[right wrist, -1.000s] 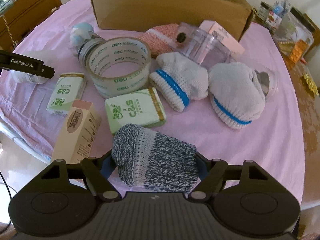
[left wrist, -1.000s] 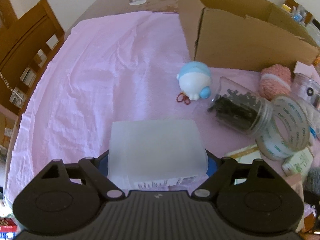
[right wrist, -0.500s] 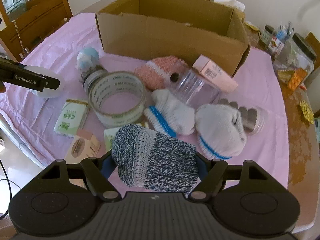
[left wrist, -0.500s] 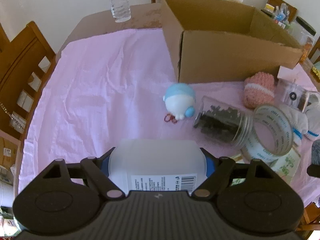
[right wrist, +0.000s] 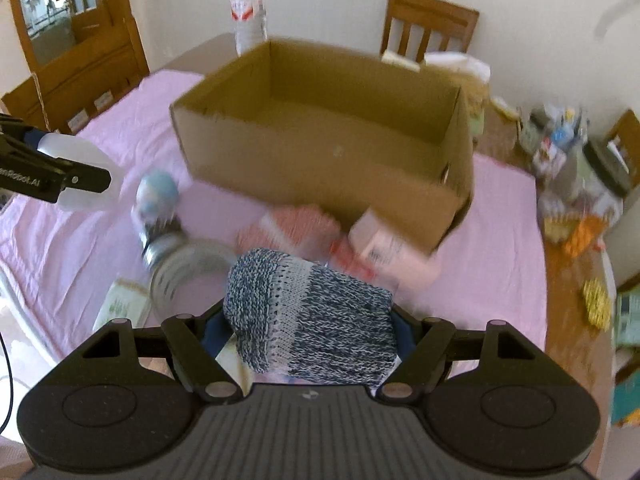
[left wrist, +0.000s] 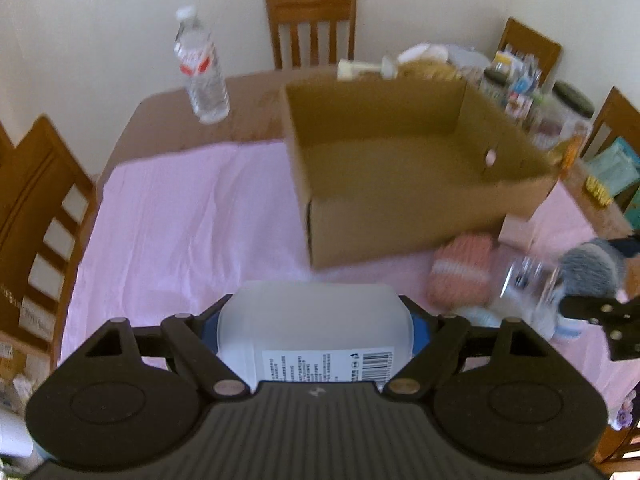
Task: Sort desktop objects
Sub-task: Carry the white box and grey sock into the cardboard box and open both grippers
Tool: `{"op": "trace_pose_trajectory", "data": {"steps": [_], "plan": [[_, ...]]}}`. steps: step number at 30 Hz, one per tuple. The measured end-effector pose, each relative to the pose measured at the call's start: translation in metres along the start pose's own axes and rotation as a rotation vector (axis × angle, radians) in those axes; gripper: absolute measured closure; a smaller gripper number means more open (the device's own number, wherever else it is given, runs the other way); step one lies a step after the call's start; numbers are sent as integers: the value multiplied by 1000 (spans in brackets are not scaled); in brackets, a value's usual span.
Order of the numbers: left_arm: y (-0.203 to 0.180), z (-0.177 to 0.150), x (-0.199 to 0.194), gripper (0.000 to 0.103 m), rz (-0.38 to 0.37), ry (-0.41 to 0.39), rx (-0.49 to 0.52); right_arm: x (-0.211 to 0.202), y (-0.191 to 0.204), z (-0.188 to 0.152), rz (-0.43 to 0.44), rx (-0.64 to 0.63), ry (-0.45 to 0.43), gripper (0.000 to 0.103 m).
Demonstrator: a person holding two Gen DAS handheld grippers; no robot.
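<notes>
Left wrist view: left gripper (left wrist: 315, 330) clamps a frosted white plastic container (left wrist: 314, 330) between both jaws, barcode label facing the camera, held above the pink cloth (left wrist: 192, 232). Open cardboard box (left wrist: 404, 168) is beyond the container, slightly right, and looks empty inside. Water bottle (left wrist: 202, 72) stands left of the box on bare table. Pink knit item (left wrist: 460, 276) lies just in front of the box's right end. Right side of view blurred.

Right wrist view: right gripper (right wrist: 310, 332) pinches a blue-grey knit sock roll (right wrist: 310, 320), jaws about mid-width, held above the clutter in front of the box (right wrist: 320, 152). Pink carton (right wrist: 394, 250) touches the box's near right corner. Blue-and-white toy (right wrist: 158, 192) sits near the box's front left.
</notes>
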State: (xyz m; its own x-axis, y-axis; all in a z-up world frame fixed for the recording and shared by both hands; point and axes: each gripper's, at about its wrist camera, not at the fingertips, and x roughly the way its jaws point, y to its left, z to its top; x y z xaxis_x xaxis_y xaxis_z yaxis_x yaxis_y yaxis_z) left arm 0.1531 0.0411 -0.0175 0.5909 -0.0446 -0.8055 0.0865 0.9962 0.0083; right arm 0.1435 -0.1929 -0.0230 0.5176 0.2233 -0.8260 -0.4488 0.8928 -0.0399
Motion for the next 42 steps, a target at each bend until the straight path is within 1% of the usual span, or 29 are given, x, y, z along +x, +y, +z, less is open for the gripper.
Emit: {"op": "trace_pose_trajectory", "data": {"steps": [4, 9, 15, 19, 26, 28, 29, 31, 32, 37, 40, 42], "plan": [[-10, 30, 1, 20, -31, -31, 1, 2, -15, 34, 22, -12, -45, 22], [-28, 63, 13, 20, -15, -71, 46, 11, -31, 75, 16, -33, -76, 22], [-37, 97, 38, 20, -32, -61, 36, 27, -46, 112, 23, -49, -91, 22], [-41, 107, 56, 20, -19, -45, 34, 48, -61, 131, 36, -38, -73, 22], [-43, 111, 80, 20, 2, -1, 28, 80, -70, 139, 73, -21, -14, 20], [-44, 113, 83, 19, 3, -1, 32, 82, -68, 138, 83, -20, -12, 13], [-44, 114, 84, 18, 6, -6, 35, 84, -68, 138, 91, -20, -16, 12], [-45, 116, 83, 15, 13, -12, 41, 83, -69, 139, 90, -16, -26, 4], [-45, 117, 83, 13, 15, -17, 45, 83, -70, 140, 89, -14, -31, 3], [-43, 117, 74, 10, -4, -39, 68, 76, -73, 141, 94, 4, -49, 2], [-40, 114, 63, 9, -1, -44, 88, 69, -70, 138, 94, 8, -52, 2], [-35, 111, 58, 9, -16, -42, 86, 63, -67, 134, 87, 6, -64, 2]]}}
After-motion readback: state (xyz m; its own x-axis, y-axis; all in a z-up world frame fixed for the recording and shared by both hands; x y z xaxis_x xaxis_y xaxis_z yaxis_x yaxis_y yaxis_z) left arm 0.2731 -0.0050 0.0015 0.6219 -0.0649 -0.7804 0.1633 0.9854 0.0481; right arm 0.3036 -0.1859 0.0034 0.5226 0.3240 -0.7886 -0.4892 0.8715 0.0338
